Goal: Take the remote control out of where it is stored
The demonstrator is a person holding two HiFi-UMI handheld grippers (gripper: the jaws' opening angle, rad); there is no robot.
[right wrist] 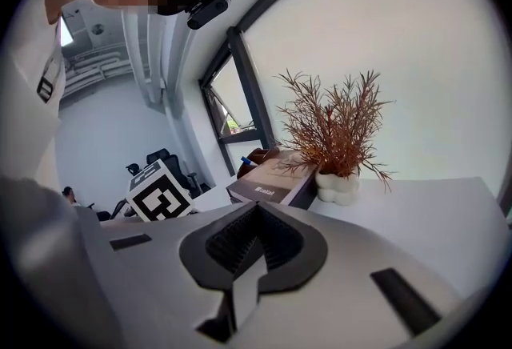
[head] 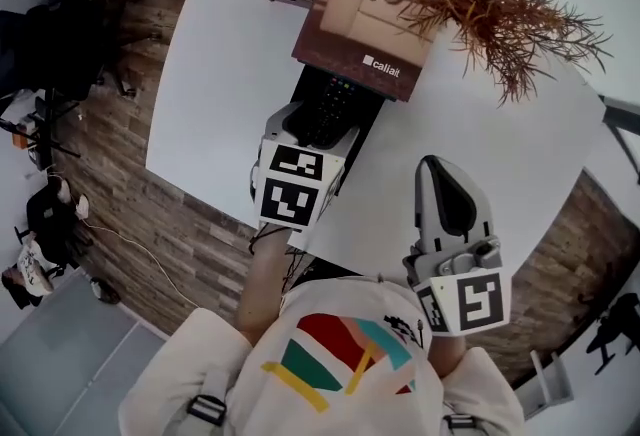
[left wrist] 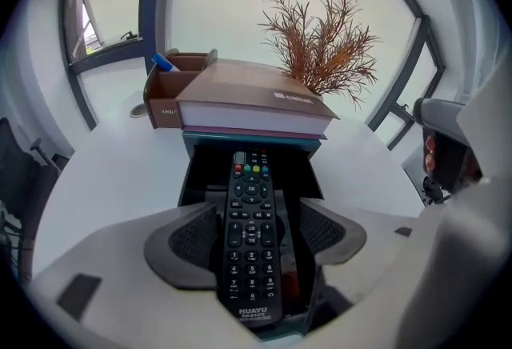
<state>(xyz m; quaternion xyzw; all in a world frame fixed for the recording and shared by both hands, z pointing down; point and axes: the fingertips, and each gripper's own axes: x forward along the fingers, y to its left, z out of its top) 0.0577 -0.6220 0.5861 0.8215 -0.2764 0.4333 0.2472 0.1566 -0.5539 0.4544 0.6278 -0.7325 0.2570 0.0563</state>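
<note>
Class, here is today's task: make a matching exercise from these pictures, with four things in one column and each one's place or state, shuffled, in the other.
Things:
1. remote control
2. book
3. dried plant
4. right gripper

Place or state:
A. jaws together, nothing held
B. in a white pot
C. lying in the dark compartment
D. flat on top of that compartment

Pairs: 1-C, 2-D, 3-B, 4-A

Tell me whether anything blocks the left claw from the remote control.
Nothing visible does. The open left claw straddles the remote control, lying in the drawer beneath the book.
</note>
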